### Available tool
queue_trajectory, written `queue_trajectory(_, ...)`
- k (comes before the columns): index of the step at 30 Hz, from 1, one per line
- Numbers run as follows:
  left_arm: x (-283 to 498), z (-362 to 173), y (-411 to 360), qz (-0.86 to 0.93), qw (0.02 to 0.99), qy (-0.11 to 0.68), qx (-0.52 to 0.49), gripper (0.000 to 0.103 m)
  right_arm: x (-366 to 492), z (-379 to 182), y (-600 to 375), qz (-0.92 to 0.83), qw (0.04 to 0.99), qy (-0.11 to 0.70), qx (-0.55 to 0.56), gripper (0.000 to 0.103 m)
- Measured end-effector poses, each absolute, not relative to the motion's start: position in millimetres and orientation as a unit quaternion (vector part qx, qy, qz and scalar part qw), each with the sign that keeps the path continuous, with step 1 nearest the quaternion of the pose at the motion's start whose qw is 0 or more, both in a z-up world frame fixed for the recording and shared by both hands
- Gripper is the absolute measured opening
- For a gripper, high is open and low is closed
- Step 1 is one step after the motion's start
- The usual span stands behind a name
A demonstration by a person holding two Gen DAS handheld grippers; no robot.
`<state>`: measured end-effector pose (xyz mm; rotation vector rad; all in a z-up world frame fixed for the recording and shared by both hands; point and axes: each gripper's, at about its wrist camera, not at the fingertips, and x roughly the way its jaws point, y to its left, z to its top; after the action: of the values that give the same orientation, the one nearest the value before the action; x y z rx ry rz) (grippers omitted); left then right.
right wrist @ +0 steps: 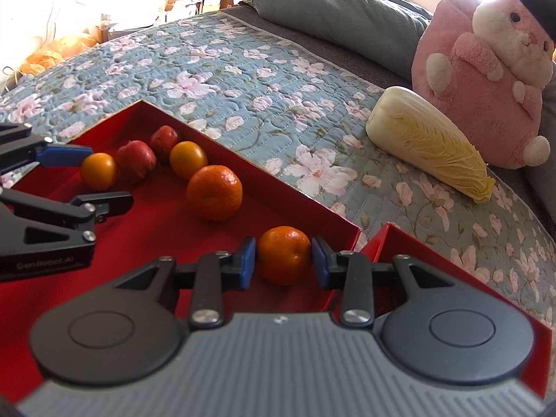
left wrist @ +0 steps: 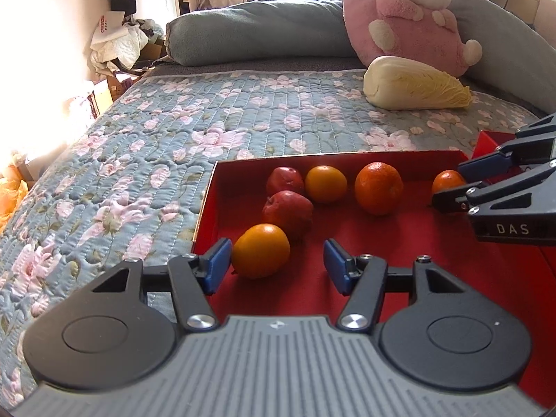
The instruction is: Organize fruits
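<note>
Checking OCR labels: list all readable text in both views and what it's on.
"DAS": white letters on the black right gripper body, left wrist view.
"GenRobot.AI": faint grey print on the black left gripper body, right wrist view; blurred, so uncertain.
Red print on white bag beside the bed: unreadable.

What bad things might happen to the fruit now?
The small tangerine sits between the right gripper fingers near the red box corner; being round, it might roll or slip out if pinched off-centre. The left gripper is open, and only its left finger is near the yellow orange, so closing may nudge it into the red apple behind.
</note>
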<state>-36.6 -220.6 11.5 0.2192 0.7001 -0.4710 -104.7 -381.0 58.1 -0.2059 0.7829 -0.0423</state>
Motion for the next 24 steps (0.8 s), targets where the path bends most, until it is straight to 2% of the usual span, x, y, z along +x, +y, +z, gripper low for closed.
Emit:
queue_trajectory(1, -36, 10, -219, -0.227, 0.906, 0.341, 0.104, 0.055, -105, 58, -382, -0.019, 0.919, 0.381, -0.099, 0.039)
queue_trajectory(3, -35, 9, -218, -0.227, 0.907, 0.339, 0.099, 0.053, -107, 59, -382, -0.017, 0.920, 0.380, -0.094, 0.038)
queue_trajectory(10, -25, 9, -222, -0.229, 0.906, 0.344, 0.096, 0.053, -114, 60, -381, -0.011, 0.920, 0.381, -0.086, 0.039)
queue_trajectory(11, -25, 9, -222, -0.232, 0.905, 0.346, 0.092, 0.050, -115, 60, -381, -0.011, 0.920, 0.381, -0.086, 0.039)
queue_trajectory(13, -25, 9, -223, -0.238, 0.904, 0.345, 0.090, 0.038, -117, 62, -382, -0.011, 0.921, 0.380, -0.082, 0.038)
queue_trajectory(24, -34, 15, -221, -0.238, 0.900, 0.354, 0.090, 0.038, -142, 70, -380, -0.002, 0.923, 0.382, -0.038, 0.039)
